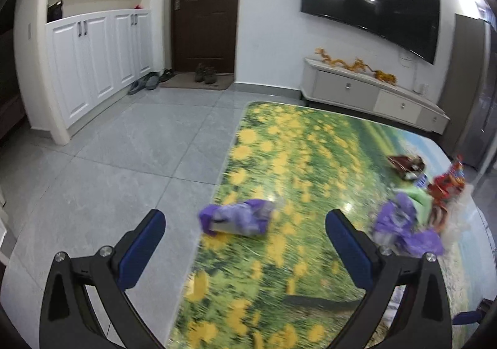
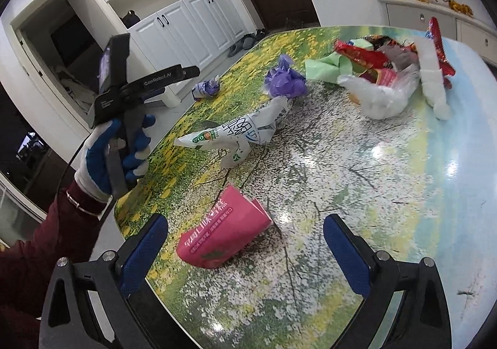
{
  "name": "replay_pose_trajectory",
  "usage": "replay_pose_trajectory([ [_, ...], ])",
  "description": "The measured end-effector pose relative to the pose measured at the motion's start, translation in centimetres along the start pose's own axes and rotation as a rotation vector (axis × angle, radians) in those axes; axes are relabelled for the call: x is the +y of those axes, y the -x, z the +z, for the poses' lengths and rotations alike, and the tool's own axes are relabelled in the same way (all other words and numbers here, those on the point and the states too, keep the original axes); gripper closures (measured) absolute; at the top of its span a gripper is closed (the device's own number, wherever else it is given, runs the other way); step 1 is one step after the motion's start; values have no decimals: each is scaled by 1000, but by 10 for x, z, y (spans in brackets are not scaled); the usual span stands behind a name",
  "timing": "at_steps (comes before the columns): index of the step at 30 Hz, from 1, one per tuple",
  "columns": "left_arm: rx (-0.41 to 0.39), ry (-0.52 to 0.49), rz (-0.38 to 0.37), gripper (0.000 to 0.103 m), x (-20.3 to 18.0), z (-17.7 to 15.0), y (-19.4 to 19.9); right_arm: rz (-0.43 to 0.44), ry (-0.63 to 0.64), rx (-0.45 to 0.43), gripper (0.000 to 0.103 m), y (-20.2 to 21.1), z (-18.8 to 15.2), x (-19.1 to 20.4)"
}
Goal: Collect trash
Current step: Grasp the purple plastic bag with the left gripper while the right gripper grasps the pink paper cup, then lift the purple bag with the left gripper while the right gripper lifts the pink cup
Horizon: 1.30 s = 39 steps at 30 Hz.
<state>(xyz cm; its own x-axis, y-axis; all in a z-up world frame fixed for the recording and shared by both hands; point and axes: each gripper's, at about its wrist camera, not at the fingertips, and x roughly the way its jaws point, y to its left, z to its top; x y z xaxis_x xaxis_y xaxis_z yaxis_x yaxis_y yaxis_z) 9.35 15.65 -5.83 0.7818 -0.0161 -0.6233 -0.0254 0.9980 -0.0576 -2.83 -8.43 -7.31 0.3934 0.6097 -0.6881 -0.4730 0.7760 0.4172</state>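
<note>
Now I'm seeing a crumpled purple wrapper (image 1: 237, 217) lying near the desk (image 1: 279, 256) edge, just ahead between my wide-open left claw (image 1: 245, 224); my right claw (image 2: 245, 234) is gaping over a pink packet (image 2: 222, 235).

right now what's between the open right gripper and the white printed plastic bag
The crumpled pink snack packet, lying on the flower-print table just ahead of the right gripper; the white printed plastic bag lies beyond. Right wrist view.
</note>
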Motion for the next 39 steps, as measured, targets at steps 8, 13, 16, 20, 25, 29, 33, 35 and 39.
replay_pose_trajectory([
  [8, 6, -65, 38, 0, 6, 7, -13, 52, -5, 29, 18, -8, -1, 9],
  [13, 30, -128, 52, 0, 12, 14, -32, 58, -14, 34, 26, -10, 0, 11],
  [16, 53, -150, 41, 0, 14, 17, -45, 56, -20, 42, 29, -12, 0, 11],
  [20, 94, -143, -16, 0, 19, 17, -56, 50, -23, 54, 32, -15, 1, 12],
  [25, 159, -140, -71, 26, 16, 10, -60, 35, -21, 58, 42, -17, 2, 11],
  [29, 188, -162, -103, 46, 6, 2, -58, 30, -34, 57, 53, -16, 2, 5],
  [33, 185, -185, -111, 55, -5, -2, -53, 33, -34, 54, 57, -13, 0, 3],
  [35, 182, -190, -114, 57, -9, -4, -50, 40, -27, 51, 60, -10, -1, 3],
  [39, 173, -192, -120, 59, -18, -7, -43, 51, -21, 35, 67, -4, 0, 1],
])
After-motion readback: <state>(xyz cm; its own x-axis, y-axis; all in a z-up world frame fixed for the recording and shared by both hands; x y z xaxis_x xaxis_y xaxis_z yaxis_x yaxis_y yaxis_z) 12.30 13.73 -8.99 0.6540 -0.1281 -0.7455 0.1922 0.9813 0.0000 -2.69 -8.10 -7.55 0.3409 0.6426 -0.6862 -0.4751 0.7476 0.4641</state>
